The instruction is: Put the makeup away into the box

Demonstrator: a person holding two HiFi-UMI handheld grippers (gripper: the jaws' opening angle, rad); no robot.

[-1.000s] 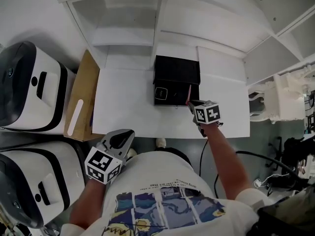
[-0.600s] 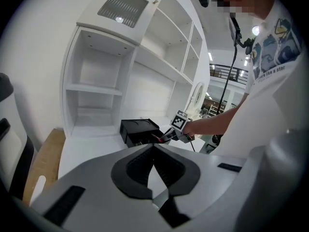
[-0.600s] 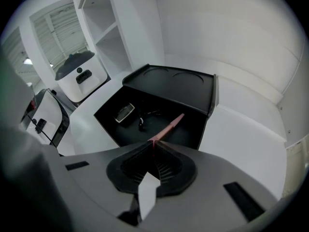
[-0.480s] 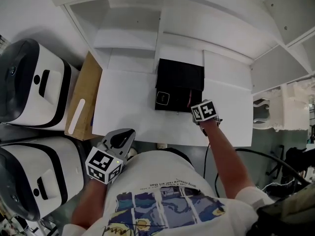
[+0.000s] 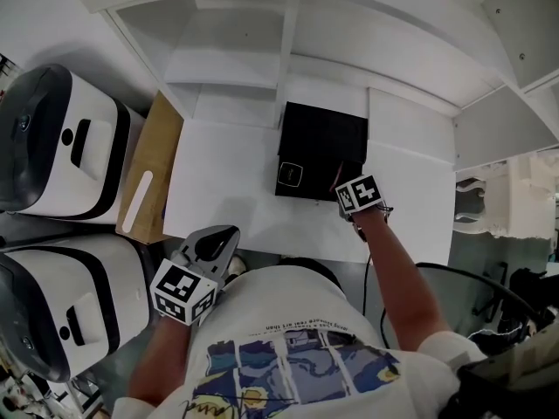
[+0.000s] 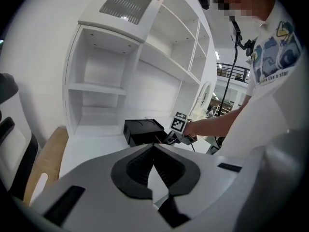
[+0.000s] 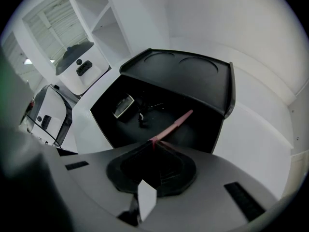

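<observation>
A black box (image 5: 320,138) stands open on the white table (image 5: 218,190), its lid (image 7: 186,70) raised at the back. Inside it lie a small compact (image 7: 123,105) and some dark items. My right gripper (image 5: 342,190) hangs over the box's front right corner, pointing steeply down. It is shut on a slim pink makeup pencil (image 7: 175,123), whose free end reaches into the box. My left gripper (image 5: 229,234) stays at the table's near edge, by the person's body. Its jaws are shut with nothing between them, as the left gripper view (image 6: 153,146) shows.
Two white and black machines (image 5: 52,147) (image 5: 44,312) stand to the left. A brown board (image 5: 150,177) with a white strip lies between them and the table. White shelf compartments (image 5: 236,59) rise behind the box. A dark cable (image 5: 454,278) runs at the right.
My right gripper has sunk a little and tipped more steeply over the box, still holding the pink pencil. The left gripper has hardly moved.
</observation>
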